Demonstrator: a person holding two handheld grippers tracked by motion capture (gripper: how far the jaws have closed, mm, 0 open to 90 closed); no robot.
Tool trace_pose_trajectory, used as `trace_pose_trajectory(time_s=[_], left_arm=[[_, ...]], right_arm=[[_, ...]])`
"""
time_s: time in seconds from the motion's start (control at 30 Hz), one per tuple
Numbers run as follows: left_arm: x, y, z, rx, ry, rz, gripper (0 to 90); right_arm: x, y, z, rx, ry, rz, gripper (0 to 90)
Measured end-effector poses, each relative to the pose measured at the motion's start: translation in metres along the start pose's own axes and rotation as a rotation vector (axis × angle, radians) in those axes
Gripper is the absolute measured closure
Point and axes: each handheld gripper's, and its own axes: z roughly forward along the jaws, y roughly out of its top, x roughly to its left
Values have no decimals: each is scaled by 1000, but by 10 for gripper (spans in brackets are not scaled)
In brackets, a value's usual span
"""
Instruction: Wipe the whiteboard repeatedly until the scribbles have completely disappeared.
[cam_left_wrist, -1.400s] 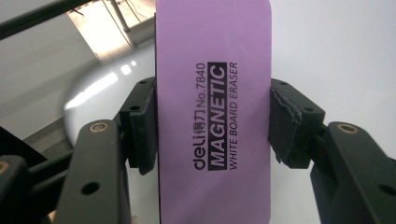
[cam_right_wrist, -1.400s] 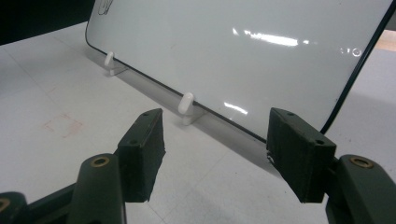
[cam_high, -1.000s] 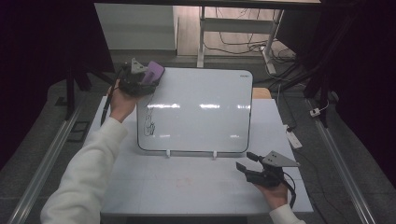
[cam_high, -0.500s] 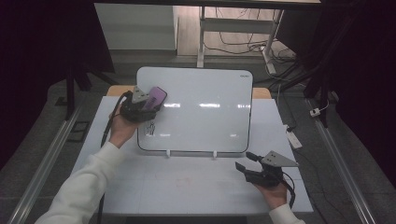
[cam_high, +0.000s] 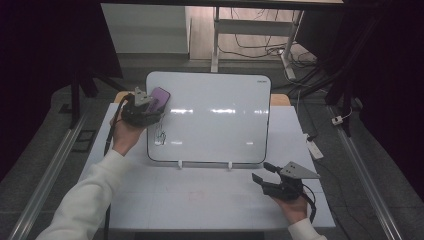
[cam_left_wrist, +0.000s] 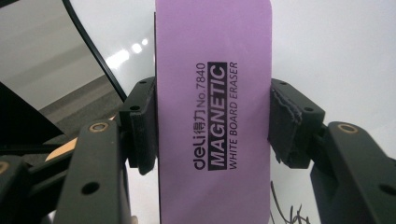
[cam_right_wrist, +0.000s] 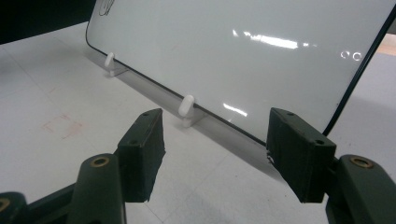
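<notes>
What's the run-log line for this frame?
left gripper: shut on eraser | eraser: at whiteboard scribbles | right gripper: open, idle on table

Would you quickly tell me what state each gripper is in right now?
Left gripper: shut on the purple whiteboard eraser, up against the whiteboard.
Right gripper: open, nothing between its jaws, low over the table.

Looks like a lab/test room. Dark curtains (cam_high: 45, 60) at frame sides, loose cables (cam_high: 260, 47) on floor at top, metal rails (cam_high: 55, 160) beside white table (cam_high: 200, 205).
</notes>
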Motion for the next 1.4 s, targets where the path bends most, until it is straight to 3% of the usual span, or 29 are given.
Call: trace_pose_trajectory(time_s=[0.27,0.4,0.53,0.73,0.8,0.97,1.03,1.17,1.3,1.4], left_arm=[[-34,-29,1,22,-41,75,410],[-48,-49,-1,23,-65,71,410],[-57,-62,-3,38,-67,95,410],[-58,-62,-3,31,-51,98,410],[-56,-57,-2,30,-30,115,410],[-38,-23,2,22,31,87,410],[-28,-7,4,20,32,63,410],[-16,20,8,26,38,53,410],[-17,24,10,35,7,60,410],[-32,13,10,57,-6,125,410]], right_arm=[[-1,-1,-1,-2,3,5,360],[1,0,-1,-6,1,2,360],[0,0,0,-5,2,3,360],[0,1,-1,-12,4,-1,360],[0,1,-1,-12,0,-1,360],[0,1,-1,-14,0,-1,360],[0,1,-1,-15,2,-5,360],[-1,1,-1,-13,-1,1,360],[-1,0,-1,-10,-2,-1,360],[-1,0,-2,-15,0,-1,360]])
